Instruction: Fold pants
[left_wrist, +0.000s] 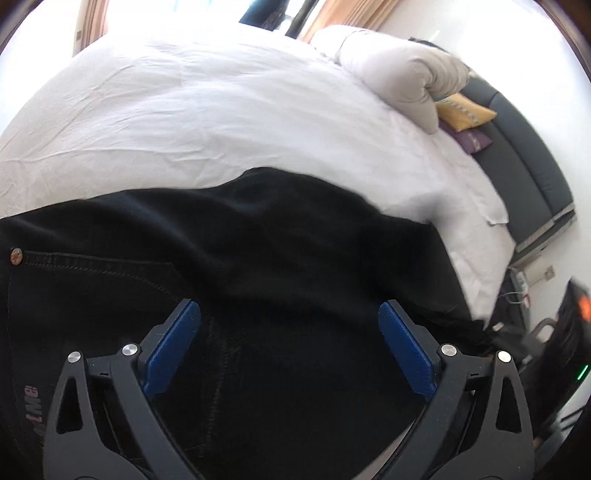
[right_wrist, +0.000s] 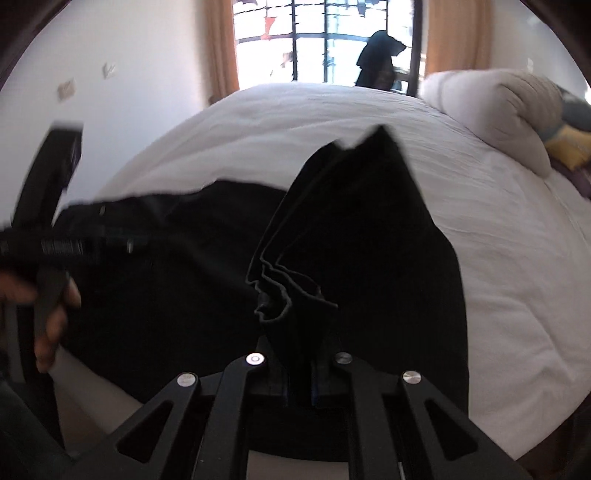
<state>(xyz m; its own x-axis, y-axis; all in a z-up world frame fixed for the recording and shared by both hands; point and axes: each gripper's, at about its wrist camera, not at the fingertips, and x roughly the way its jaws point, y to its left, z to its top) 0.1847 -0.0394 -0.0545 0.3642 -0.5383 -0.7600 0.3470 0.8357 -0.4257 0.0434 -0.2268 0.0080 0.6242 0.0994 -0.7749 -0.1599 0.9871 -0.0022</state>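
Mid-fold: right gripper (right_wrist: 295, 373) pinches the pants (right_wrist: 351, 240) hem, lifted over the bed (right_wrist: 517, 277). Left gripper (left_wrist: 290, 332) spread wide, holding nothing; fold not laid yet.

Daylight from the window (right_wrist: 325, 40) overexposes its panes and bleaches the far bed sheet (left_wrist: 192, 96) in my left view. The black pants (right_wrist: 369, 229) lose nearly all detail. I note motion blur at both frames' sides, barrel distortion and dark vignetted corners.
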